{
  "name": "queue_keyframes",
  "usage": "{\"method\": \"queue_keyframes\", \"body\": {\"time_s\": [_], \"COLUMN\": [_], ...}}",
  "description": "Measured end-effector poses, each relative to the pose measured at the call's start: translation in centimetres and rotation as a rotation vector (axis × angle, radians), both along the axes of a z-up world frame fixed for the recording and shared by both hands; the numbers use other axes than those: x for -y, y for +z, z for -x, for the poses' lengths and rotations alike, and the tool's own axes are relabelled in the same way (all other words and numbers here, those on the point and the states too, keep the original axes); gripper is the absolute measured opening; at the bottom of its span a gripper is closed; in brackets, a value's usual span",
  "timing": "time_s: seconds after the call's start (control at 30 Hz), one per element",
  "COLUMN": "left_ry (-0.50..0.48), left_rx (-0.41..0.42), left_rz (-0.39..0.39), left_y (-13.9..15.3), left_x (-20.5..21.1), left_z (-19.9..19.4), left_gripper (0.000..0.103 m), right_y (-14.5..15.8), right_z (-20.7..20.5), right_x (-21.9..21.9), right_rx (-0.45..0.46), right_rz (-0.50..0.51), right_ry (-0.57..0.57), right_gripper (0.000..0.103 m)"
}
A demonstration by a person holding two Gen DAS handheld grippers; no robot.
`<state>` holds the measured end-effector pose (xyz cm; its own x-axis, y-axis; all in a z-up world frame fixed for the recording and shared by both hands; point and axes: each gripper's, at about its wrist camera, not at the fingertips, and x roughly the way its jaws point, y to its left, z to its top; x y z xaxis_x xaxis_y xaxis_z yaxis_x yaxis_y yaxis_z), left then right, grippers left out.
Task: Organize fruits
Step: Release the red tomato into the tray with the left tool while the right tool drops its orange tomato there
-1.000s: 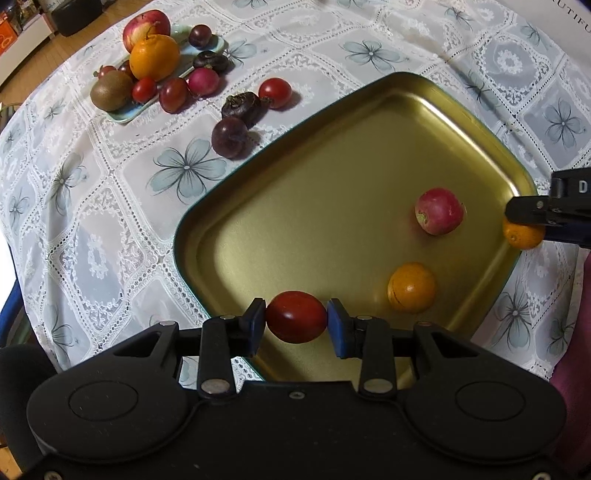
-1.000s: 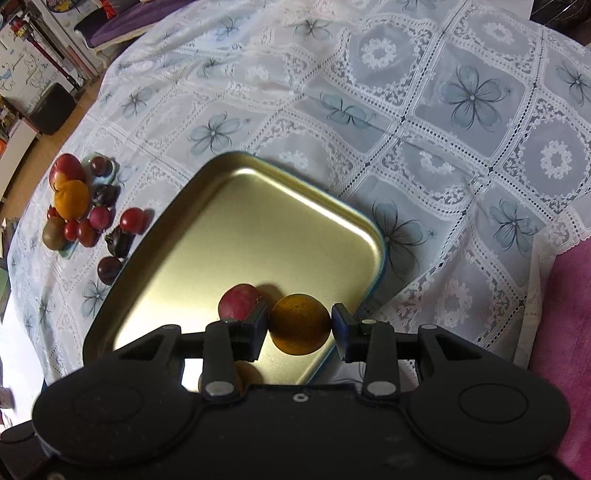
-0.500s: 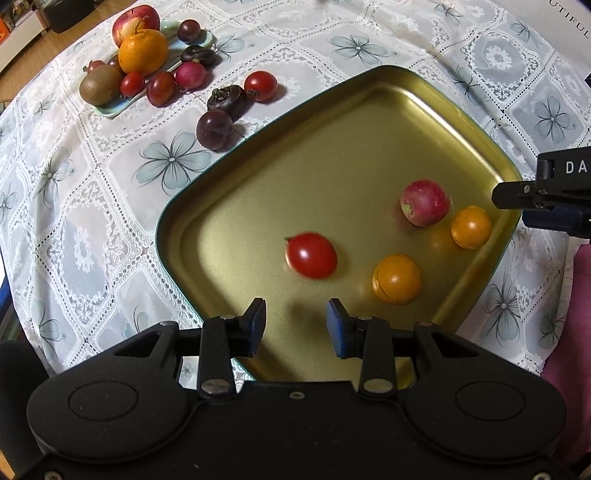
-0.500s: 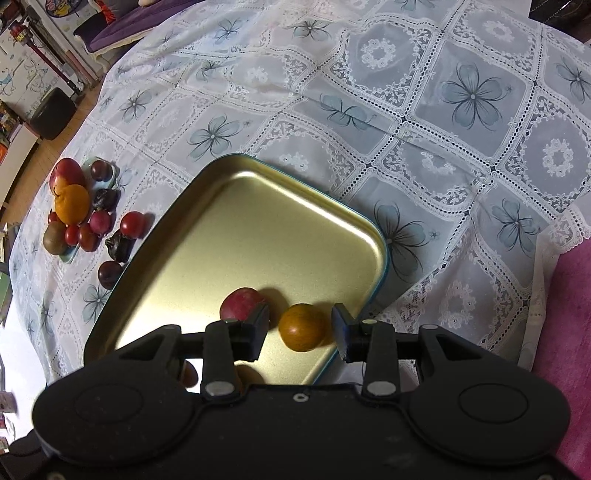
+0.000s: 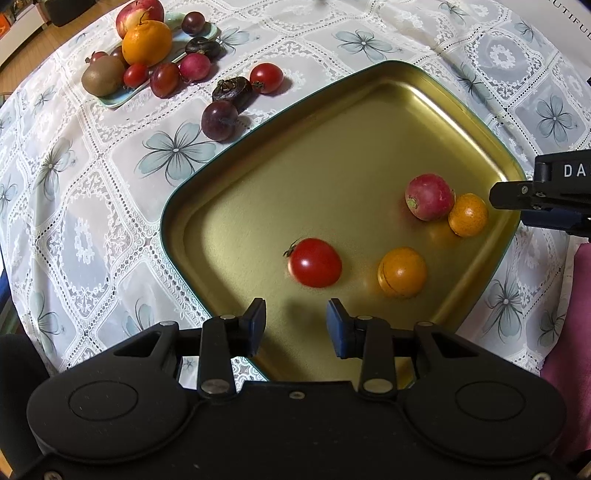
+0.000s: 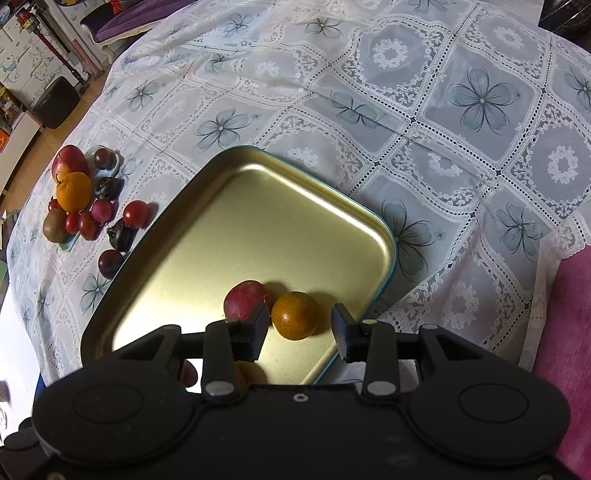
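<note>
Between the blue pads of the left gripper [image 5: 295,326] nothing is held; its jaws stand apart, pointing steeply down over the near part of the gold tray [image 5: 258,206]; just beyond the pads lies a red tomato [image 5: 314,262], slightly blurred, its green stem end turned toward the left edge of the view and its long axis running roughly left to right across the tray floor. Near it on the right sits an orange fruit [image 5: 402,272] with a thin seam line on its skin; further toward the tray's right corner a pink-red fruit [image 5: 429,197] touches a smaller orange fruit [image 5: 468,215].

From the right wrist view, the right gripper [image 6: 300,328] also stands open and empty, tilted steeply down above that corner; the smaller orange fruit [image 6: 294,315] rests on the tray floor below the gap, apart from both pads, with the pink-red fruit [image 6: 243,303] partly behind the left pad.

Beyond the tray, on the lace tablecloth [image 5: 92,192], a dark plum [image 5: 219,121], a wrinkled dark fruit [image 5: 232,88] and another tomato [image 5: 266,77] lie loose; a pale green dish [image 5: 122,99] holds an orange [image 5: 147,42], an apple [image 5: 139,14], a kiwi [image 5: 102,75] and several small red and dark fruits.
</note>
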<state>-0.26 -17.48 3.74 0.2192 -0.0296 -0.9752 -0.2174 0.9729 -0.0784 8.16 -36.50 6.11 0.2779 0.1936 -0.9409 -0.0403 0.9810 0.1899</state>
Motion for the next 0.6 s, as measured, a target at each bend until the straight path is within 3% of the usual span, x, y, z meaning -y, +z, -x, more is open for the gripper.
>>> {"method": "queue_keyframes", "body": {"time_s": [0.43,0.6], "left_ry": [0.028,0.049], "left_rx": [0.022,0.042], "left_rz": [0.020,0.013], "left_y": [0.8,1.7], "left_x": [-2.3,-4.5], "left_z": [1.0,1.5], "left_gripper": [0.045,0.045], "right_y": [-0.2,0.1], "right_z": [1.0,2.1], "right_x": [-1.7,-3.4], "right_rx": [-0.009,0.026], "right_rz": [0.016,0.048], "right_ry": [0.057,0.086], "right_gripper": [0.040,0.040]}}
